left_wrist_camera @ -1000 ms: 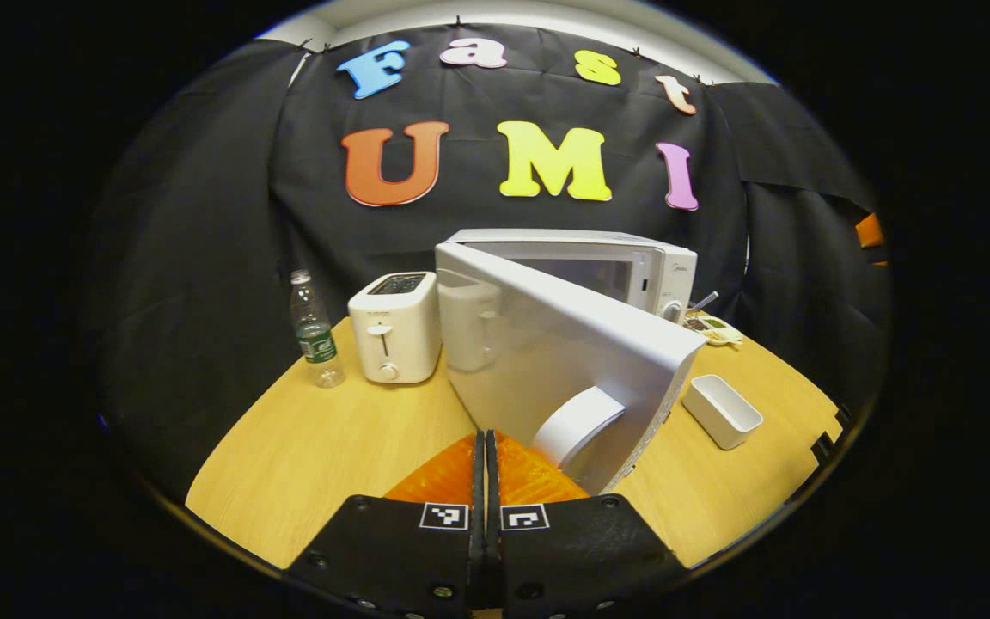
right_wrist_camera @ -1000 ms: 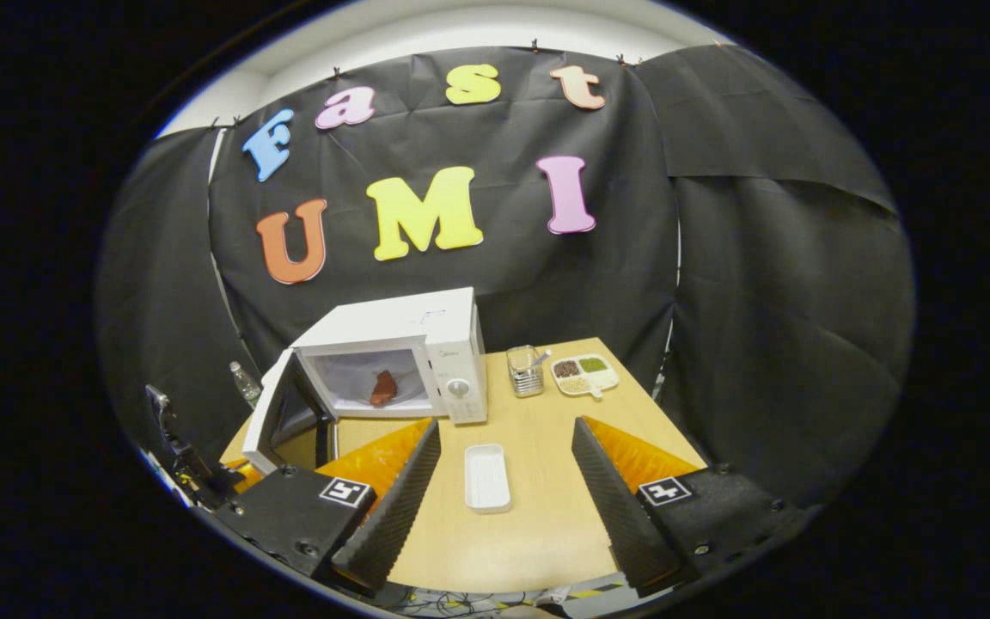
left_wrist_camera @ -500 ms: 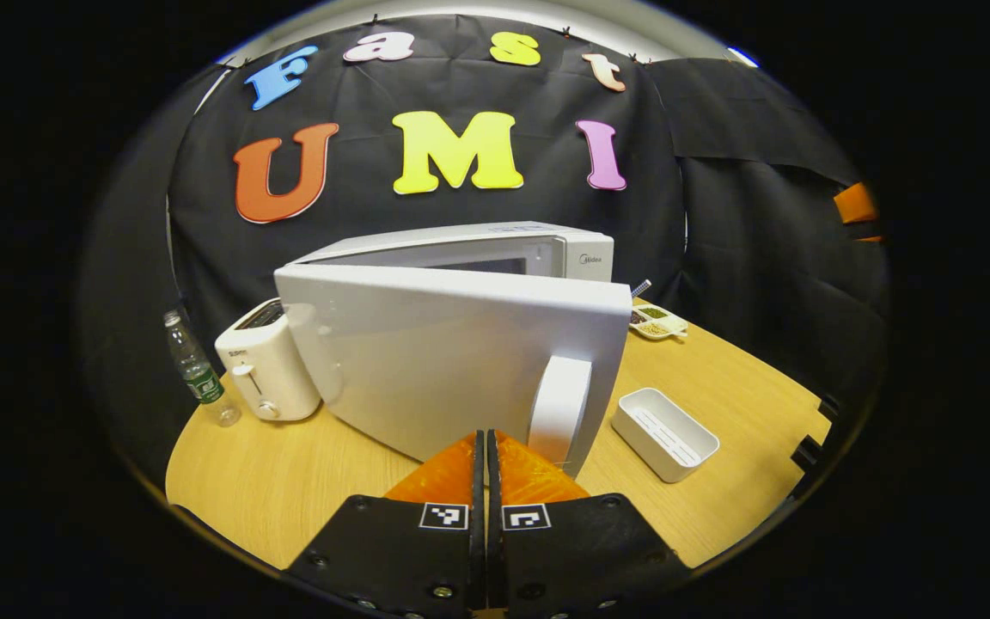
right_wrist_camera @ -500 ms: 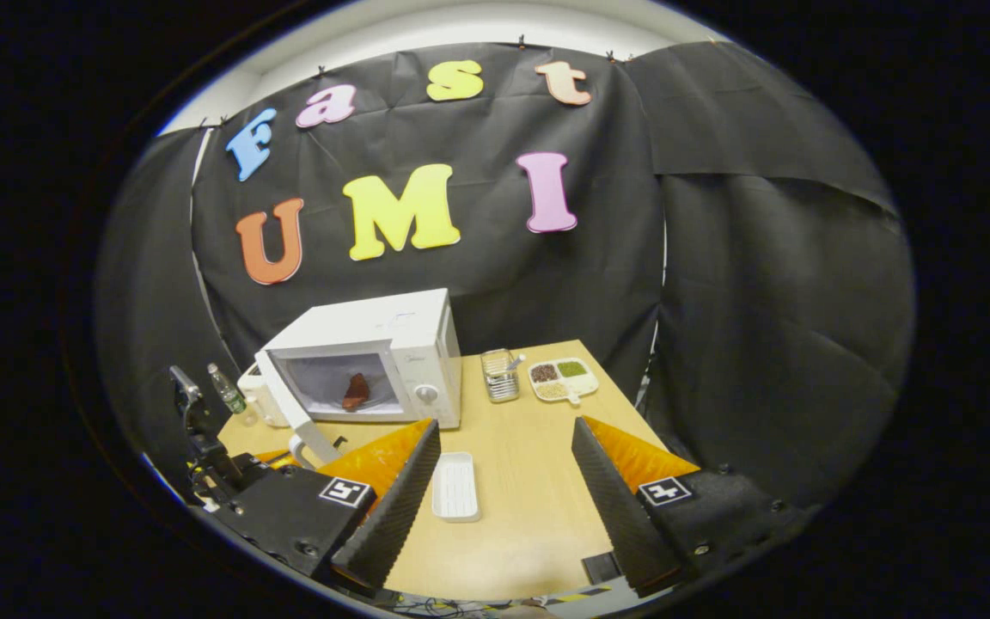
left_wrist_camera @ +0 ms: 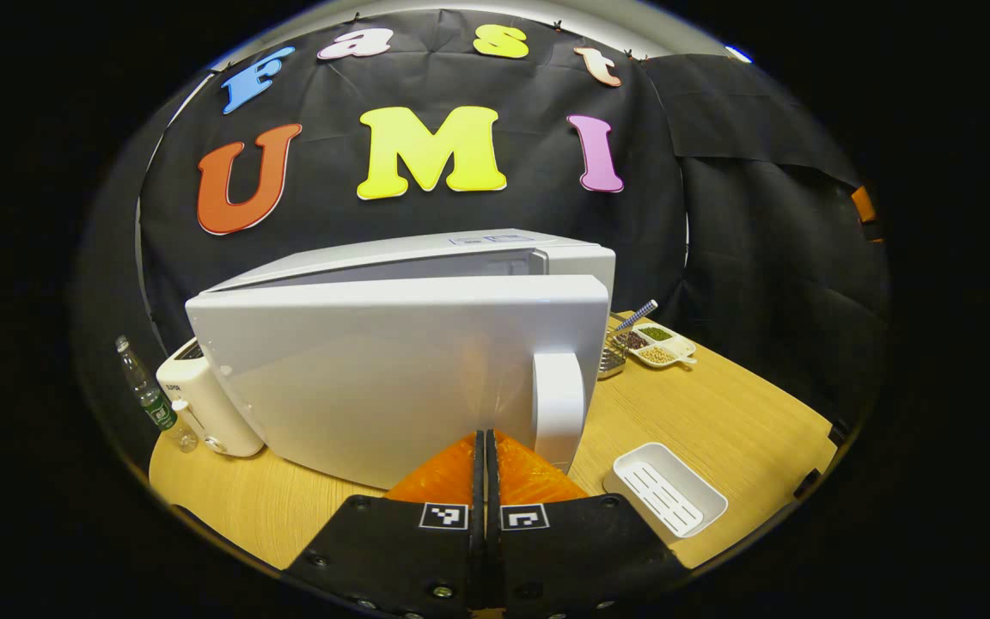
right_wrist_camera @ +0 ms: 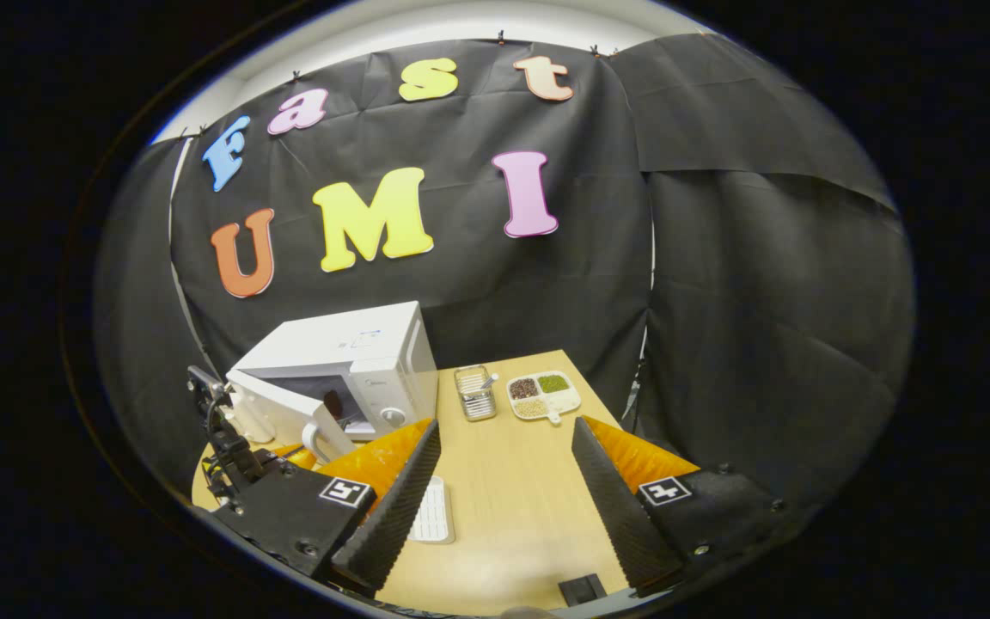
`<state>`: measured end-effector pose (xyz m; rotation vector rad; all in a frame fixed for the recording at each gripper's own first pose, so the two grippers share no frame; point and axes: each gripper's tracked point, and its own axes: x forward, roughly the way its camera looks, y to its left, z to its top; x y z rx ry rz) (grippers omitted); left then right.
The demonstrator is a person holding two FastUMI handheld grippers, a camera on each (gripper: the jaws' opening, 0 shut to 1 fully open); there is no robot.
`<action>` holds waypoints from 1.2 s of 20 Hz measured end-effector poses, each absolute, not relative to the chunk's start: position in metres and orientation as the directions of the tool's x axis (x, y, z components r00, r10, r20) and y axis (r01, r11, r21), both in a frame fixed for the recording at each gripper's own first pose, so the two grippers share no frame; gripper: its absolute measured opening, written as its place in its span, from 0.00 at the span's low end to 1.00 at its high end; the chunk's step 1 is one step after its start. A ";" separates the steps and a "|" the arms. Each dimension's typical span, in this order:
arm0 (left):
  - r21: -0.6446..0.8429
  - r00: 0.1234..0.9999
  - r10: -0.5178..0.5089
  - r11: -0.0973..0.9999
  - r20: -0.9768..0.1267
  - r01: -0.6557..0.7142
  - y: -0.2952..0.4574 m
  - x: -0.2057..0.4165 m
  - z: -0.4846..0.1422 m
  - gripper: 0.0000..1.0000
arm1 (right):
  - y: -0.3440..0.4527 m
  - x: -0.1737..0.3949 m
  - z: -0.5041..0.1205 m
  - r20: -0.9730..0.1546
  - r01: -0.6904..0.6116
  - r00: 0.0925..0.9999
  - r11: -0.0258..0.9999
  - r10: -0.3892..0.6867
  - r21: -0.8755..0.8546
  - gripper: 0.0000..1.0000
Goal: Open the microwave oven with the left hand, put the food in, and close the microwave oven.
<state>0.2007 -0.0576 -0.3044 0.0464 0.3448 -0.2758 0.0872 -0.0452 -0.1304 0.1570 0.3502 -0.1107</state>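
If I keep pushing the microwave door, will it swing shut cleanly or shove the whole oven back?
The door looks stiff and hinged at its left edge, so it should swing rather than flex. The microwave looks boxy and flat-based, probably heavy enough to stay. The shut left gripper may slip on the smooth panel.

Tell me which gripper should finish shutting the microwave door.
Left. The left gripper, fingers shut, sits right against the microwave door beside its handle, and the door is nearly closed. The right gripper hangs open over the table, away from the door.

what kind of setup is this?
Likely a staged kitchen booth for recording: microwave, toaster and a tray of grains on a wooden table, backed by black cloth.
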 end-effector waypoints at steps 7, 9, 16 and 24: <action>0.005 0.917 -0.238 0.968 -0.319 0.252 -0.075 0.248 -0.299 0.00 | -0.059 0.102 -0.142 -0.386 0.135 0.920 0.981 -0.073 0.136 0.99; 0.017 0.920 -0.234 0.968 -0.315 0.252 -0.079 0.260 -0.298 0.00 | -0.061 0.102 -0.145 -0.390 0.135 0.918 0.981 -0.071 0.138 0.98; 0.031 0.927 -0.204 0.974 -0.314 0.225 -0.081 0.271 -0.297 0.00 | -0.065 0.112 -0.143 -0.382 0.129 0.922 0.983 -0.070 0.130 0.99; 0.016 0.925 -0.194 0.977 -0.328 0.210 -0.082 0.278 -0.300 0.00 | -0.057 0.114 -0.145 -0.387 0.112 0.921 0.982 -0.046 0.150 0.91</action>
